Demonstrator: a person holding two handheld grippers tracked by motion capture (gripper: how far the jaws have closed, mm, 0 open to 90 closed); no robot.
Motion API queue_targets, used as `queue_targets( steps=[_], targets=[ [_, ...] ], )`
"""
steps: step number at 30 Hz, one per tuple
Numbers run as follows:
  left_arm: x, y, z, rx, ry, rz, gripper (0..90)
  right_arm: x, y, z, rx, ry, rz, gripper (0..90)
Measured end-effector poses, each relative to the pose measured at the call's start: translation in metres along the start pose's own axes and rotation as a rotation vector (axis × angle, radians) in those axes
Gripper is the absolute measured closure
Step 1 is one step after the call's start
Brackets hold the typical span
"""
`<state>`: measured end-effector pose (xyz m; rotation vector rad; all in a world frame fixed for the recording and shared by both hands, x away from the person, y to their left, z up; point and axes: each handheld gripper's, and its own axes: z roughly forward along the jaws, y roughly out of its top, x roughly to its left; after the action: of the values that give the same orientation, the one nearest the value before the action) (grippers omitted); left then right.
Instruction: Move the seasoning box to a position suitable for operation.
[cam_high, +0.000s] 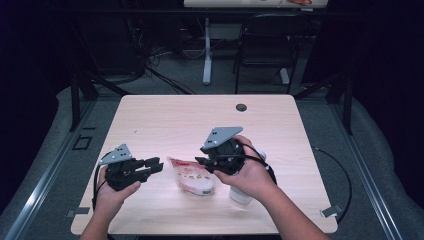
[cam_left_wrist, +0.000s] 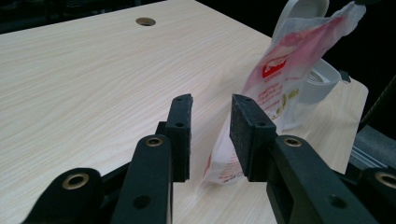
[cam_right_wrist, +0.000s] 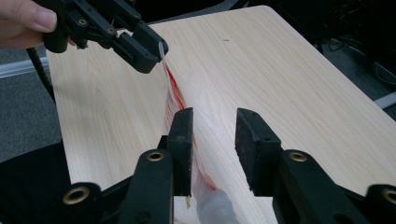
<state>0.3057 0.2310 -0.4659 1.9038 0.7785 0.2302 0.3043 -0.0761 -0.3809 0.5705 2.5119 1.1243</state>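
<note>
A clear plastic bag (cam_high: 192, 177) with red print lies near the front of the wooden table (cam_high: 175, 120), between my two grippers. My left gripper (cam_high: 157, 165) points right at the bag's left end. In the left gripper view its jaws (cam_left_wrist: 210, 105) stand apart, the bag (cam_left_wrist: 275, 79) rises beside the right pad, and its lower corner shows in the gap without being squeezed. My right gripper (cam_high: 200, 162) points left over the bag. In the right gripper view its jaws (cam_right_wrist: 215, 116) are parted, with the bag's edge (cam_right_wrist: 175, 100) running along the left pad towards the left gripper (cam_right_wrist: 147, 56).
A white round container (cam_high: 240, 194) stands under the person's right hand, just behind the bag (cam_left_wrist: 322, 79). A cable hole (cam_high: 241, 107) marks the table's far side. Beyond the table stand a black chair (cam_high: 270, 45) and a desk leg (cam_high: 207, 50).
</note>
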Motion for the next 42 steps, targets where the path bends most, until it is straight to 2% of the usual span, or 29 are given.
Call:
queue_targets(
  steps=[9, 14, 30, 42],
  targets=[
    [0.005, -0.002, -0.003, -0.015, 0.02, -0.016, 66.3, 0.009, 0.018, 0.018, 0.037, 0.042, -0.05, 71.4],
    [0.006, -0.003, -0.004, -0.006, 0.034, -0.017, 66.3, 0.012, 0.023, 0.025, 0.043, 0.054, -0.058, 72.1],
    [0.009, -0.004, -0.004, 0.0, 0.061, -0.011, 65.7, 0.013, 0.034, 0.049, 0.106, 0.09, -0.057, 75.5],
    [0.01, -0.005, -0.004, -0.001, 0.057, -0.017, 65.6, 0.015, 0.037, 0.063, 0.151, 0.106, -0.063, 78.0]
  ],
)
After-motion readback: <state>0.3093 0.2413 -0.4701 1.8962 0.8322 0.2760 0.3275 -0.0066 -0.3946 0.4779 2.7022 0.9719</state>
